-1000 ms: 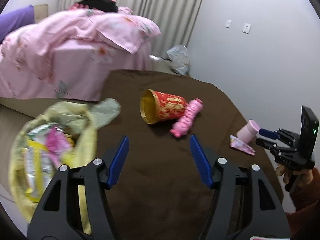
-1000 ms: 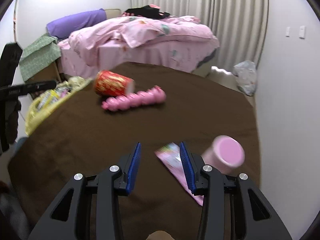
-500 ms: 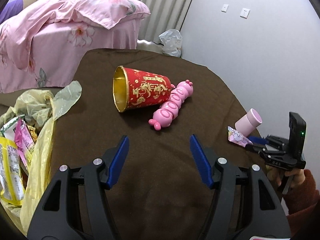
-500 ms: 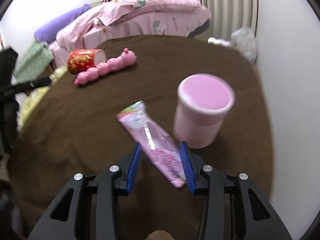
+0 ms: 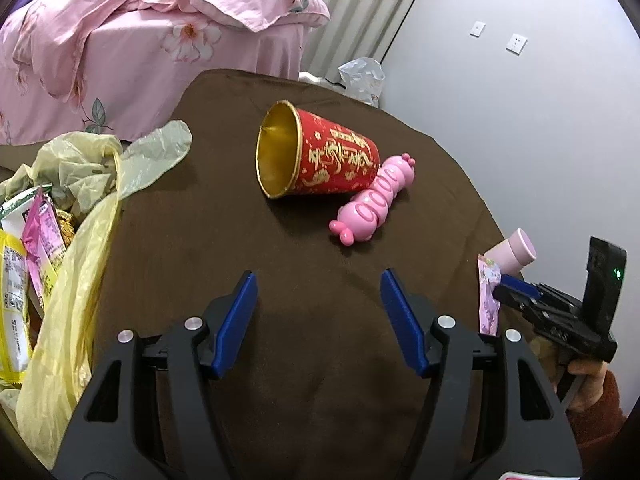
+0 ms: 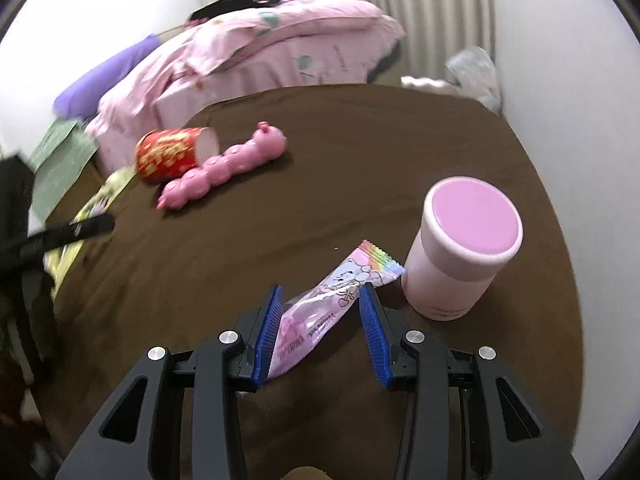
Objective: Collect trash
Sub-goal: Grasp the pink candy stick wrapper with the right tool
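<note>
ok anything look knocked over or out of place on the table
Yes: the red and gold paper cup lies tipped on its side, mouth open, against the pink caterpillar toy. The pink tumbler stands upright.

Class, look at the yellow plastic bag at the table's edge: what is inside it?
Inside the yellow plastic bag lie snack wrappers: a pink one, a yellow one and a white-green one. Anything deeper is covered by these and the bag's folds.
</note>
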`<state>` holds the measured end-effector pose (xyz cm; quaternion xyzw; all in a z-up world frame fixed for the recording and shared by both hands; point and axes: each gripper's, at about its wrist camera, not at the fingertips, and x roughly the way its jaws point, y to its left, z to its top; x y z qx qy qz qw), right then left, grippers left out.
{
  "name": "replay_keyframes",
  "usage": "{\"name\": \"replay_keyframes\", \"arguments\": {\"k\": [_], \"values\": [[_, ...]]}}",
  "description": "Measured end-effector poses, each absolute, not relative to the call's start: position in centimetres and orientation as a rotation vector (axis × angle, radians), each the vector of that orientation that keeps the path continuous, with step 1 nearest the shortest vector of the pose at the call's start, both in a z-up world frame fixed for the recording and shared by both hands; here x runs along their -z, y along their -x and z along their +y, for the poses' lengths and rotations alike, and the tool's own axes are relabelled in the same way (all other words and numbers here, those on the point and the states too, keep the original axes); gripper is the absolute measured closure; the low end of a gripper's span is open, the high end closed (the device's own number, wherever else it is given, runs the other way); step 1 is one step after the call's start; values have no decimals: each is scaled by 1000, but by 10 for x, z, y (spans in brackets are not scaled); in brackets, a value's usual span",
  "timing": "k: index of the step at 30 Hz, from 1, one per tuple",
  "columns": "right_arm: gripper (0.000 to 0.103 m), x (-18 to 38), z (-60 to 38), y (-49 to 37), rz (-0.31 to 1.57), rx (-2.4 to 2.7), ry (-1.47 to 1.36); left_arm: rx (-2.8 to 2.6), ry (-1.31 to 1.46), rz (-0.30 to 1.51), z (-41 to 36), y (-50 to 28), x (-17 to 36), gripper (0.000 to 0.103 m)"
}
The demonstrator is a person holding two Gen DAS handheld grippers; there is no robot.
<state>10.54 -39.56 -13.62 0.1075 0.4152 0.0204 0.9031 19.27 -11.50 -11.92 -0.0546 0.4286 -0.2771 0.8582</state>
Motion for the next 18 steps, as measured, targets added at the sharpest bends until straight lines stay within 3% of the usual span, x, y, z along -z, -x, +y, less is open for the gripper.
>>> {"name": "replay_keyframes", "arguments": {"k": [4,6,7,13,18], "values": [[65,145,-400,-116,866,-55,-285,580,95,915,-116,-191,124,42],[72,148,-393,-121,890,-120,-280,573,98,919,-114,-191,125,42],[82,147,-386,-123,895,-139,-258,568,99,920,-114,-191,125,41],[90,135,-357,-111,869,-288,-127,566,57,914,-119,-188,125,37],[90,126,-349,-103,834,-329,-107,567,21,911,-125,-186,126,33]]}}
